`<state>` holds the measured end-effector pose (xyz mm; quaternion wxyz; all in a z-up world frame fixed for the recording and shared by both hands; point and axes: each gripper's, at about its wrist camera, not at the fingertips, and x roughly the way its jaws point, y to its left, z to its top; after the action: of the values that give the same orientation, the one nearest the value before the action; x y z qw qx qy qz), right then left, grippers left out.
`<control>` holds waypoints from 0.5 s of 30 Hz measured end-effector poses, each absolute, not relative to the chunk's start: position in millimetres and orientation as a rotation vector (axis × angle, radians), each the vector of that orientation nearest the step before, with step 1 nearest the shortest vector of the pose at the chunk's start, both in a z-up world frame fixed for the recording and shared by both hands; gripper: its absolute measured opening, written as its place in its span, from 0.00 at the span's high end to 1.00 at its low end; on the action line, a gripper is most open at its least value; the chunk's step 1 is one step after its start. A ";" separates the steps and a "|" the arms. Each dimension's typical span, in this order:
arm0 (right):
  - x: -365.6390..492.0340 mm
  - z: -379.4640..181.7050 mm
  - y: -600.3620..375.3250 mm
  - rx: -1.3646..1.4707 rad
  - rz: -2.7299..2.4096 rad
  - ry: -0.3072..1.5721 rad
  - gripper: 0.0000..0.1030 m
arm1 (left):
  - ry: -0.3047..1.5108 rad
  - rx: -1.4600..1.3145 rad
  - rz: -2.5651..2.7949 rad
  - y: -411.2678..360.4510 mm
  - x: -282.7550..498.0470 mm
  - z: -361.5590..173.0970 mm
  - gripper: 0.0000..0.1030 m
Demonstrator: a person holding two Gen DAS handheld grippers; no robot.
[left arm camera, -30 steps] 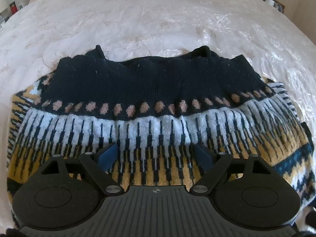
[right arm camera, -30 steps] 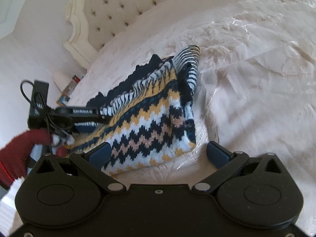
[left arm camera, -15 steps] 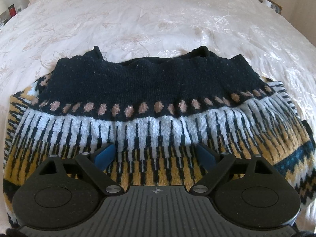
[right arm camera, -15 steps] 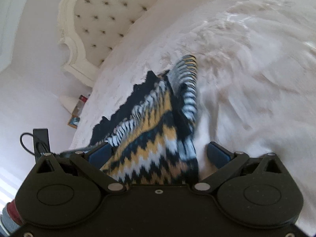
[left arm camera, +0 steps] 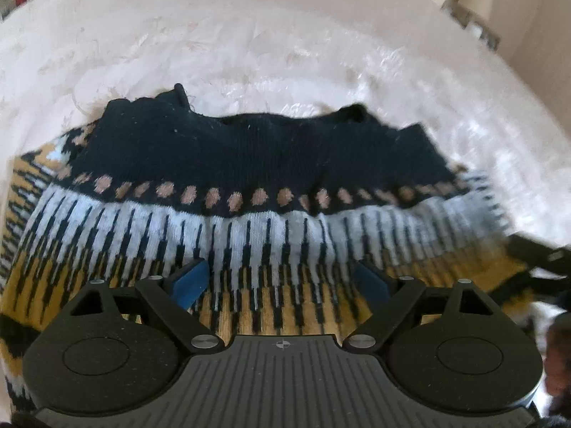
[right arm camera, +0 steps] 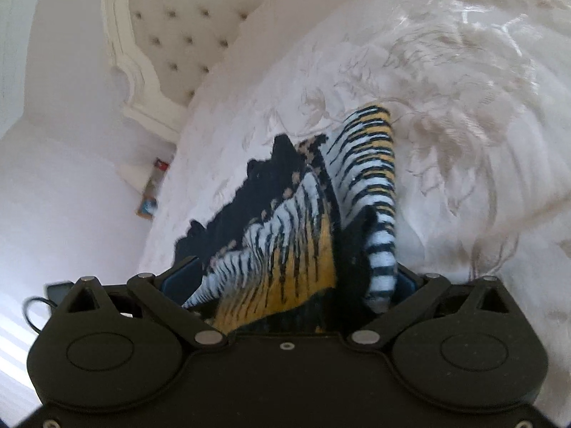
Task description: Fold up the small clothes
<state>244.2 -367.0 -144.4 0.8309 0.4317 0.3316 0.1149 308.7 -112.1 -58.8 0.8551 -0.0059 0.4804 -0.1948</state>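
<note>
We read sweater edge between right gripper fingers, grip uncertain; left gripper apart, lower centre.

Patterned sweater on white bedspread

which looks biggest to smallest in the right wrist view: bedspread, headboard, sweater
1. bedspread, fills most of the frame.
2 and 3. sweater and headboard cover similar areas; the sweater sits right at the right gripper and the headboard is far back and cut off, so I won't rank them.
</note>
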 end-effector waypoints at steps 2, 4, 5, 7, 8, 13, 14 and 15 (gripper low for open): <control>246.2 -141.7 -363.2 0.883 0.235 0.725 0.03 | 1.004 -0.083 -0.436 -95.4 300.6 -49.5 0.15; 246.7 -140.5 -360.7 0.862 0.222 0.738 0.05 | 0.970 -0.120 -0.447 -76.1 287.7 -40.0 0.15; 246.7 -140.5 -359.9 0.857 0.218 0.740 0.05 | 0.954 -0.123 -0.445 -67.2 281.5 -36.4 0.15; 247.1 -139.9 -358.8 0.854 0.203 0.747 0.08 | 0.919 -0.121 -0.430 -48.1 267.0 -30.2 0.15; 248.0 -139.3 -357.9 0.850 0.195 0.752 0.11 | 0.902 -0.123 -0.423 -37.6 259.9 -28.2 0.15; 249.2 -134.5 -356.8 0.804 0.144 0.786 0.41 | 0.825 -0.134 -0.338 9.8 235.1 -25.0 0.15; 249.2 -132.1 -355.0 0.781 0.132 0.791 0.49 | 0.820 -0.142 -0.318 20.8 233.0 -24.8 0.15; 248.8 -129.0 -352.7 0.757 0.131 0.790 0.56 | 0.810 -0.152 -0.304 30.6 231.1 -25.3 0.15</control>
<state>248.8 -352.7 -129.0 0.8520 0.3596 0.3753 0.0622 231.1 30.6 -25.3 0.9051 -0.0734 0.3921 -0.1474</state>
